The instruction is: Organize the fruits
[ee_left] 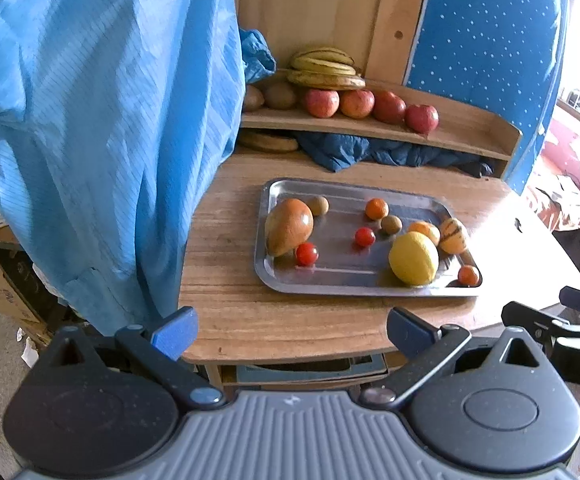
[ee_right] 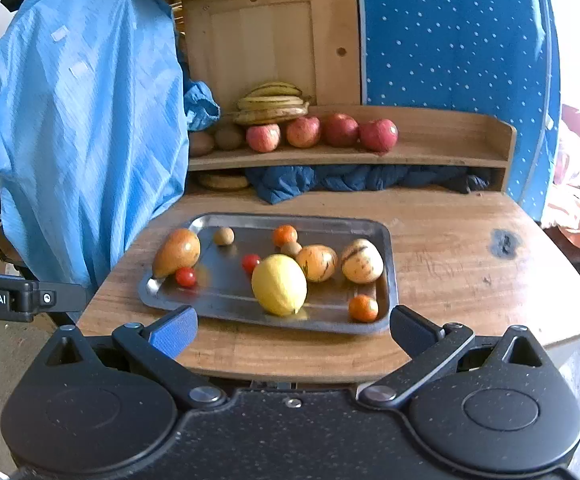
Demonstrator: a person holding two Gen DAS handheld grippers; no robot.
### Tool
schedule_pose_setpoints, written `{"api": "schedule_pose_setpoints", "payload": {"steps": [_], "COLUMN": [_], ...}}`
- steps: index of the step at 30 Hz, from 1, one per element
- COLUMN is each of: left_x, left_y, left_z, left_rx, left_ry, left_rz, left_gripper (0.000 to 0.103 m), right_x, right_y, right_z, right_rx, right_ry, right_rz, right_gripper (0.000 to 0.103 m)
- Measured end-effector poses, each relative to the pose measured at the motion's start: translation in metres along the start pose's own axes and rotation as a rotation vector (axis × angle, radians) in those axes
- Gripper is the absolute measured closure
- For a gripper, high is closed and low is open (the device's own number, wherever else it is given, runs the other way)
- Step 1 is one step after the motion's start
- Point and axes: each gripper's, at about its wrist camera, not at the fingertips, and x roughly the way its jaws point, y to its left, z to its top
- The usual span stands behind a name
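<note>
- Cloth in light blue point(ee_left: 102, 128) is hanging over the left of your view, draping past the table's left edge.
- Wooden table point(ee_right: 449, 264) is carrying the tray, with a raised shelf point(ee_right: 429, 152) standing along its back.
- Metal tray point(ee_right: 218, 296) is lying flat near the front edge, holding the loose fruit.
- Bananas point(ee_right: 272, 103) are resting on the shelf, with four red apples point(ee_right: 339, 130) lining up in a row just in front of and right of them.
- Your left gripper point(ee_left: 291, 330) is hovering at the table's front edge with its jaws spread wide, gripping nothing.
- Your right gripper point(ee_right: 291, 330) is sitting just short of the tray's near rim, jaws likewise spread and empty.
- Pear point(ee_right: 177, 252) is leaning in the tray's left end, a cherry tomato point(ee_right: 186, 277) touching its base.
- Lemon point(ee_right: 278, 285) is lying at the tray's near middle; two striped melons point(ee_right: 361, 261) are sitting behind and right of it.
- Small orange fruit point(ee_right: 363, 308) is occupying the near right corner, another point(ee_right: 284, 235) lying near the far rim.
- Second cherry tomato point(ee_right: 251, 262) is sitting just left of the lemon.
</note>
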Motion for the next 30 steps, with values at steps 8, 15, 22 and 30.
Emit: {"api": "schedule_pose_setpoints", "payload": {"steps": [8,15,22,30], "left_x": [-0.0022,-0.0023,-0.0021,-0.003], "left_y": [-0.0021,-0.0017,-0.0021,-0.0023], "left_z": [-0.0044,-0.0053,-0.0056,-0.0059], "left_rx": [0.016,0.006,0.005,0.006], "left_ry": [0.015,0.02,0.024,0.025], "left_rz": [-0.006,-0.006,-0.005,-0.005], "left_gripper": [0.001,0.001,0.001,0.001], "right_x": [-0.0029,-0.0035,-0.003,-0.0034], "right_y": [0.001,0.0001,-0.0005,-0.0008], "right_z": [-0.006,-0.0063,-0.0069,-0.0085], "right_rx": [0.033,0.029,0.025,0.024], "right_ry": [0.004,0.012,0.019,0.022], "right_rz": [-0.015,-0.014,-0.01,-0.006], "right_gripper": [0.001,0.001,0.001,0.001]}}
